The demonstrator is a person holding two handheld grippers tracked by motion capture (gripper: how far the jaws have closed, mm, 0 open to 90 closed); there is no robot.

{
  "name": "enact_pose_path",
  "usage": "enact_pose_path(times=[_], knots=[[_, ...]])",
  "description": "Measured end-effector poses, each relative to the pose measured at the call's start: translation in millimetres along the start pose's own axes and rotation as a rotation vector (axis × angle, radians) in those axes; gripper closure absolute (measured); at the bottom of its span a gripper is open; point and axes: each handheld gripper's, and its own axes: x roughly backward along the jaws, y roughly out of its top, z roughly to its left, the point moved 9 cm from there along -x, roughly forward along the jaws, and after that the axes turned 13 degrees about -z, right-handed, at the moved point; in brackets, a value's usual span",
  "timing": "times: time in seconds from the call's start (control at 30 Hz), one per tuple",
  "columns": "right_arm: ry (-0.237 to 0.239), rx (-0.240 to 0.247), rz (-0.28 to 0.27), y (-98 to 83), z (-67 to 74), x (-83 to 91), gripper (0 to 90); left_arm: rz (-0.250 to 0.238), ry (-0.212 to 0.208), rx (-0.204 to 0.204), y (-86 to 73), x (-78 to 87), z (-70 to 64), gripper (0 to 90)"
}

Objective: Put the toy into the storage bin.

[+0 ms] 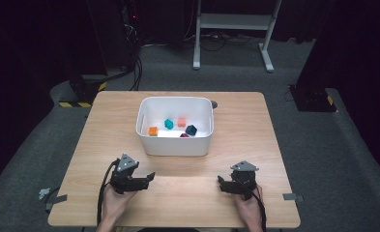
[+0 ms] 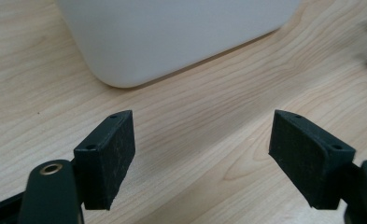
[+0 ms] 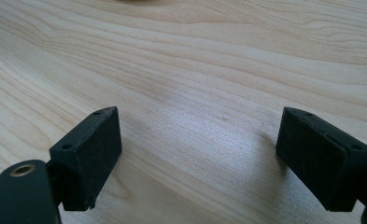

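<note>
Bin, white and open-topped, sat at the middle of the tabletop toward its far edge, holding an orange block, a teal block, a paler orange block, a dark blue block and a partly hidden magenta piece. No writing showed. Bare wood lay between it and the left tool and right tool, each with jaws apart, empty, near the front edge.

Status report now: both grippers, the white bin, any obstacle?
Left gripper, right gripper open, empty, over table. White bin ahead, small blocks inside. Nothing between.
</note>
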Motion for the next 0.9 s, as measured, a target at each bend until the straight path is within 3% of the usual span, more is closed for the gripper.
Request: enact_pose_path(times=[0.23, 0.53, 0.7, 0.9], knots=[[0.000, 0.000, 0.000, 0.0, 0.0, 0.0, 13.9, 0.035, 0.041, 0.003, -16.8, -17.4, 6.4, 22.5], [0.000, 0.000, 0.000, 0.0, 0.0, 0.0, 13.9, 0.074, 0.075, -0.036, -29.7, -33.1, 11.5, 22.8], [0.000, -0.001, 0.000, 0.0, 0.0, 0.0, 13.9, 0.075, 0.086, -0.013, -35.5, -37.0, 14.8, 23.0], [0.000, 0.000, 0.000, 0.0, 0.0, 0.0, 13.9, 0.066, 0.104, -0.027, -39.8, -39.9, 18.6, 22.8]])
